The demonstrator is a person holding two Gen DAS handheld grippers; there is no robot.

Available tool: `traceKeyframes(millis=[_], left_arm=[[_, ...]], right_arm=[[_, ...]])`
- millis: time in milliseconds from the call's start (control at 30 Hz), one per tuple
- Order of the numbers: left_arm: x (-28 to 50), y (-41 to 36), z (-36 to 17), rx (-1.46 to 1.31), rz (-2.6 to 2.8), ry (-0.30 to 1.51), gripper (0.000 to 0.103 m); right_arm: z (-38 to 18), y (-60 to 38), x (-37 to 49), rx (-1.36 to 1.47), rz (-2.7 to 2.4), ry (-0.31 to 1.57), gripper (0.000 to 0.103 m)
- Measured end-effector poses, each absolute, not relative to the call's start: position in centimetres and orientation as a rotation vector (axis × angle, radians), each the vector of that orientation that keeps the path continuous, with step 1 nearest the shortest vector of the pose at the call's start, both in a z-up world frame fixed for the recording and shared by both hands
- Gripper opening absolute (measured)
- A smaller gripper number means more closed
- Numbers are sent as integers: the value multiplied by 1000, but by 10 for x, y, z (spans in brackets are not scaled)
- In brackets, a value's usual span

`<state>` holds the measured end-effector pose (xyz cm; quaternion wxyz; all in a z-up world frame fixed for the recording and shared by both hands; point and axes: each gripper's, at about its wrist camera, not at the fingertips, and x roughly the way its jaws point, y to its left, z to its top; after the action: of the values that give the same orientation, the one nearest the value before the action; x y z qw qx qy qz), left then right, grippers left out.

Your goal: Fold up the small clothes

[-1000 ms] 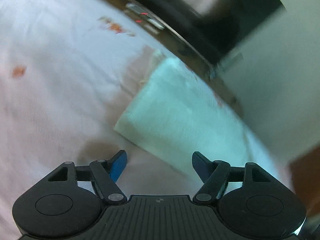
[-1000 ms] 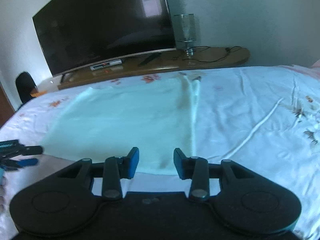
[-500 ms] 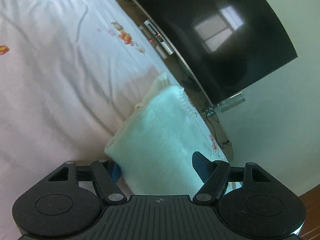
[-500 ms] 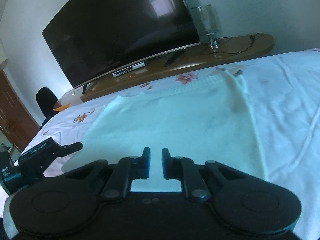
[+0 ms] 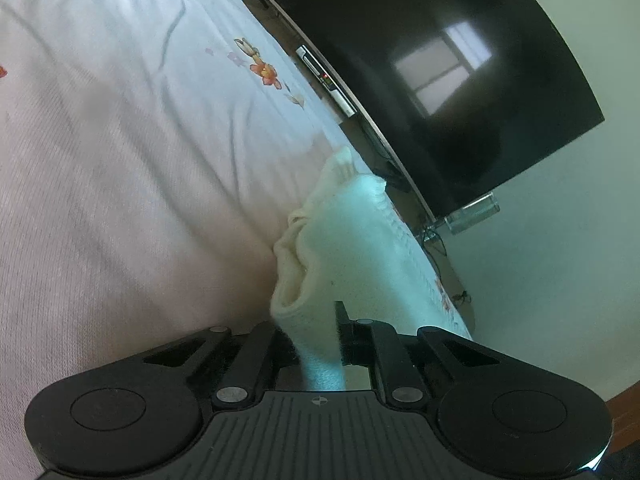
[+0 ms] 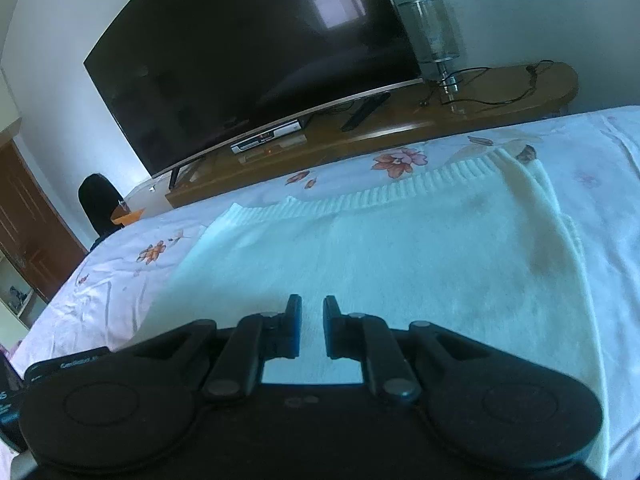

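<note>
A pale knitted sweater (image 6: 400,248) lies spread flat on the bed, its ribbed hem toward the TV. My left gripper (image 5: 316,320) is shut on the sweater's near edge (image 5: 320,344), which bunches up between the fingers and lifts off the sheet. My right gripper (image 6: 312,312) sits low over the sweater's near edge, its jaws almost closed with a narrow gap between them; I cannot see whether they pinch cloth.
The bed has a white floral sheet (image 5: 120,140). Beyond it stands a wooden TV bench (image 6: 400,120) with a large dark TV (image 6: 248,48), a set-top box (image 6: 268,142) and a glass lamp (image 6: 436,36). A black chair (image 6: 100,200) stands at left.
My left gripper moved onto the sweater's edge and closed on it, from wide open. My right gripper narrowed from open to nearly shut and came lower over the sweater.
</note>
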<state>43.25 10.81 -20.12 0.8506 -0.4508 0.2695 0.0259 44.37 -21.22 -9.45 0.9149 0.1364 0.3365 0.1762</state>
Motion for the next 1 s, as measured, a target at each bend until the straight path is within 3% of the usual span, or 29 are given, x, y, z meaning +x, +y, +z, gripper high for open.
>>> traceKeyframes(millis=[400, 867, 1000], left_arm=[[425, 111, -205, -944, 23, 553, 10], [437, 110, -198, -851, -5, 581, 8], [445, 88, -152, -635, -109, 557, 8]], right_arm=[[-109, -198, 463, 271, 369, 712, 12], [-122, -192, 467, 199, 339, 738, 4], [-122, -194, 469, 218, 335, 743, 4]])
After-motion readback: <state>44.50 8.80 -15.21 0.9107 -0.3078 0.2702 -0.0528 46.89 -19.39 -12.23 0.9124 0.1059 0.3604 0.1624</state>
